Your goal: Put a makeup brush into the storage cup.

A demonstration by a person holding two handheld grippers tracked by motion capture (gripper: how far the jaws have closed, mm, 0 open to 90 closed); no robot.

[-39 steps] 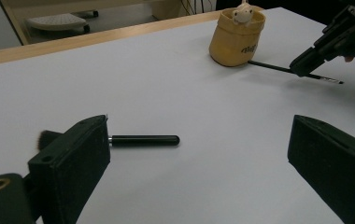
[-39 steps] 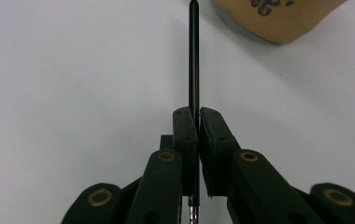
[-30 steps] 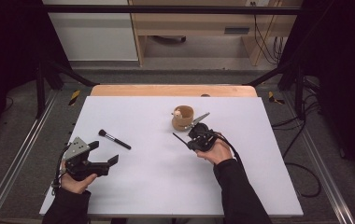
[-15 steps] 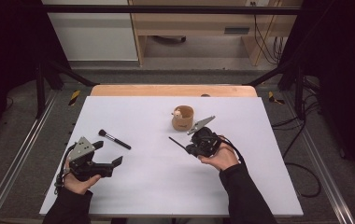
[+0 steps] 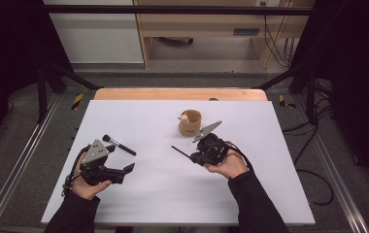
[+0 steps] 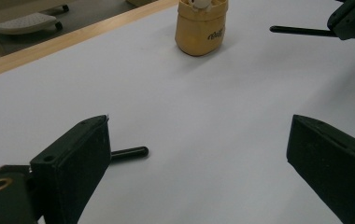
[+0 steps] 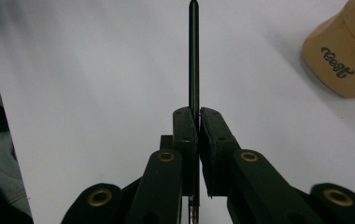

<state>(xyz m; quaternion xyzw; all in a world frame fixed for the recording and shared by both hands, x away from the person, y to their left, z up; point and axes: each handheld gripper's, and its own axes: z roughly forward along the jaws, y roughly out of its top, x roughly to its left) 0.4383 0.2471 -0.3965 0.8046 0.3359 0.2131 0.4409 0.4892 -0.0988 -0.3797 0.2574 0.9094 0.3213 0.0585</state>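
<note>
A white table [image 5: 270, 194] carries the things, with a strip of bare wood along its far edge. A small tan fabric cup [image 5: 190, 124] with dark lettering on its side stands upright on it, near the middle of the far edge, with something pale showing in its mouth. A black-handled makeup brush [image 5: 118, 144] lies flat toward the left edge, well apart from the cup.

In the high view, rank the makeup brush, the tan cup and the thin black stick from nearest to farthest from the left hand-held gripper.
From the left hand-held gripper:
1. Makeup brush, just ahead of it on the table's left.
2. Thin black stick, mid-table, clamped in the right hand-held gripper.
3. Tan cup, farther back, centre-right.
</note>
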